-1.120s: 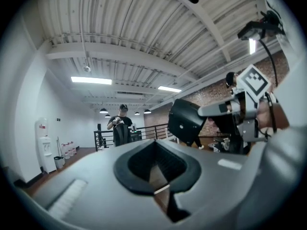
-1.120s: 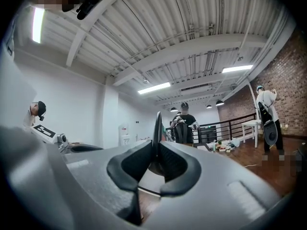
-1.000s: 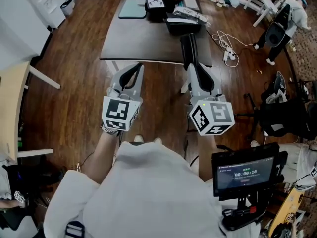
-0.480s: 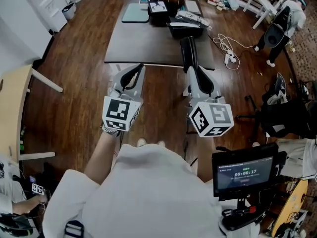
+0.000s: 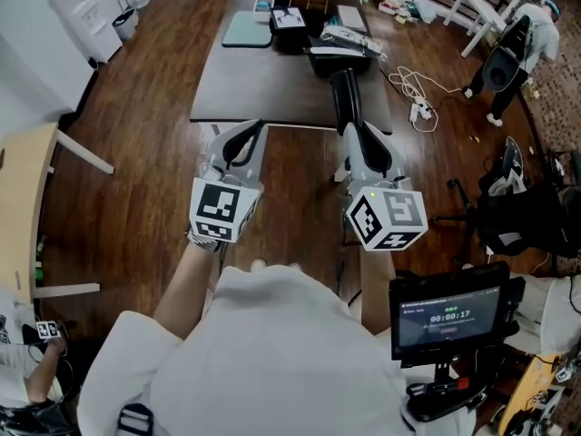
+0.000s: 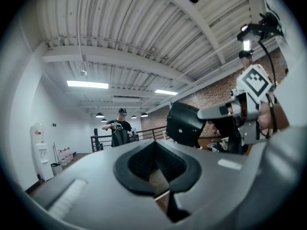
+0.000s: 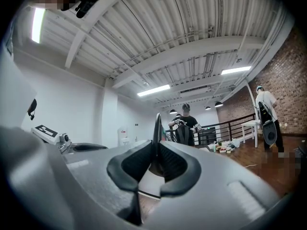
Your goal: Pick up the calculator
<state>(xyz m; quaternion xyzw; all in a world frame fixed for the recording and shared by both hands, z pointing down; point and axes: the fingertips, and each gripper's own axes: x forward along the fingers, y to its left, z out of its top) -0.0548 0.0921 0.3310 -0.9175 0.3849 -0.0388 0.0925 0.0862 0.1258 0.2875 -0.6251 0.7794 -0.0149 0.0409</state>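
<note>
Left tool [image 5: 255, 128]: jaws together, nothing between them, level with the bench's near edge. Right tool [image 5: 349, 127]: jaws clamped on the black calculator [image 5: 343, 94], held edge-on and jutting forward over the dark bench [image 5: 263, 80]. Clutter [image 5: 313, 25] occupies the far end.

One calculator [image 5: 343, 94], two grippers [image 5: 257, 125] [image 5: 352, 127], one table [image 5: 263, 80]

calculator [image 5: 344, 94] in right gripper [image 5: 349, 127], table [image 5: 263, 89] beyond
</note>
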